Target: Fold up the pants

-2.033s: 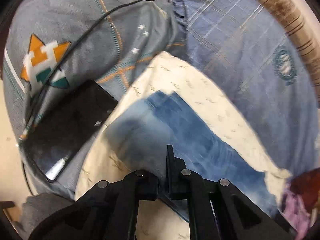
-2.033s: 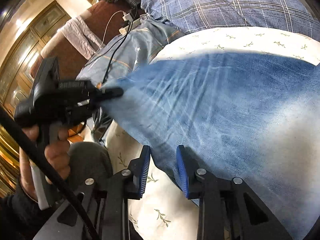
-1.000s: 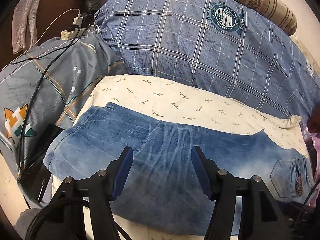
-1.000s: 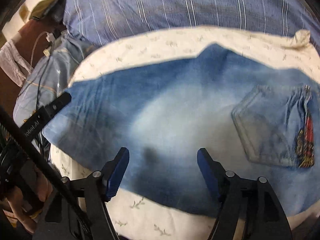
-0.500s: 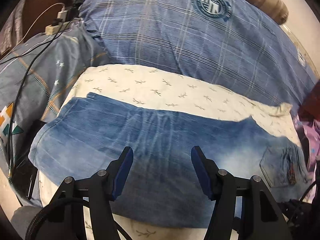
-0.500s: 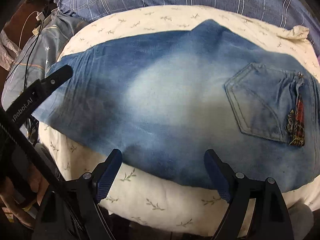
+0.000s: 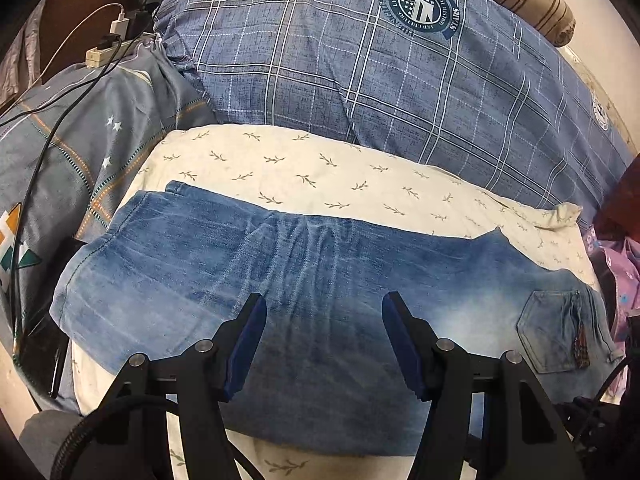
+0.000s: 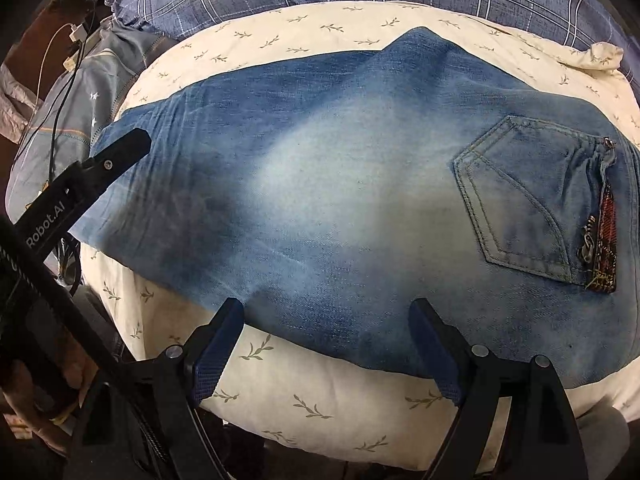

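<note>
We see the jeans (image 7: 320,280) lying flat across the centre of the frame on a cream leaf-print pillow (image 7: 320,164); our left gripper (image 7: 322,340) hovers spread wide above them; our right gripper (image 8: 326,344) gapes at their lower edge, gripping nothing.

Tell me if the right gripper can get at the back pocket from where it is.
Probably yes. The right gripper is open over the jeans' near edge, and the pocket lies uncovered, with nothing between them.
</note>
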Demonstrator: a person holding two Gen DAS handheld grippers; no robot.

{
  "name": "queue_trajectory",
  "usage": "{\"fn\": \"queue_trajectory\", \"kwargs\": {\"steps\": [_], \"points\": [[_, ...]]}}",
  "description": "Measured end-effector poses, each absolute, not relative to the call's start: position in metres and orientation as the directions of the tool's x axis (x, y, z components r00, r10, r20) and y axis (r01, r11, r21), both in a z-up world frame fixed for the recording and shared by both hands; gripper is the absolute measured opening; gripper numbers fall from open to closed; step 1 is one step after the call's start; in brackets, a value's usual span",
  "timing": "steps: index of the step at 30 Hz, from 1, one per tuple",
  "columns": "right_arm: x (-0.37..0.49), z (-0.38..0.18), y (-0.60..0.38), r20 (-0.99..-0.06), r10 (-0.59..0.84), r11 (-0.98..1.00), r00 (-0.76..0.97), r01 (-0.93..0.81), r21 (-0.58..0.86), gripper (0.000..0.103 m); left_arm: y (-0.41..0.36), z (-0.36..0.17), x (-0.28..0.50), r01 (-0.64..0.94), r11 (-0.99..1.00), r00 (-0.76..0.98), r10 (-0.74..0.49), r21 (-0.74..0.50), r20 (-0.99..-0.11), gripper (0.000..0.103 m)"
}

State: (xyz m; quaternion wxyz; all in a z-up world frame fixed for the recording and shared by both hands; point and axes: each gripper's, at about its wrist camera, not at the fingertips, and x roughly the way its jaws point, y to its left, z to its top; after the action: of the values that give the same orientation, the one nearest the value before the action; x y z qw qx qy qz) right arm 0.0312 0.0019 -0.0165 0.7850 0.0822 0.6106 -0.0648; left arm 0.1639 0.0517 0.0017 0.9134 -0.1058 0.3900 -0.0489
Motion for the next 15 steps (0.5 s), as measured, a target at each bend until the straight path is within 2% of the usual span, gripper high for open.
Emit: {"fn": "queue_trajectory", "kwargs": {"steps": [3, 6, 10, 13, 15], "points": [[0.029, -0.011, -0.003, -0.957, 0.047, 0.974, 0.285, 0.200, 0.107, 0.085, 0.050, 0.003, 0.163, 0.018, 0.971, 0.695, -0.185, -0.240, -0.694, 0.060], [0.021, 0.017, -0.018, -0.904, 0.107, 0.961, 0.414, 0.191, 0.201, 0.085, 0.044, 0.007, 0.157, 0.058, 0.969, 0.711, -0.210, -0.241, -0.671, 0.060], [0.003, 0.054, -0.063, -0.830, 0.032, 0.950, 0.557, 0.240, 0.198, 0.085, 0.027, 0.019, 0.143, 0.153, 0.956, 0.709, -0.283, -0.252, -0.645, 0.060], [-0.016, 0.067, -0.121, -0.798, -0.004, 0.902, 0.603, 0.346, 0.257, 0.085, 0.003, 0.037, 0.126, 0.272, 0.927, 0.692, -0.375, -0.259, -0.617, 0.061], [-0.033, 0.074, -0.161, -0.786, -0.008, 0.859, 0.619, 0.406, 0.312, 0.085, -0.019, 0.047, 0.116, 0.356, 0.904, 0.669, -0.422, -0.234, -0.612, 0.066]]}}
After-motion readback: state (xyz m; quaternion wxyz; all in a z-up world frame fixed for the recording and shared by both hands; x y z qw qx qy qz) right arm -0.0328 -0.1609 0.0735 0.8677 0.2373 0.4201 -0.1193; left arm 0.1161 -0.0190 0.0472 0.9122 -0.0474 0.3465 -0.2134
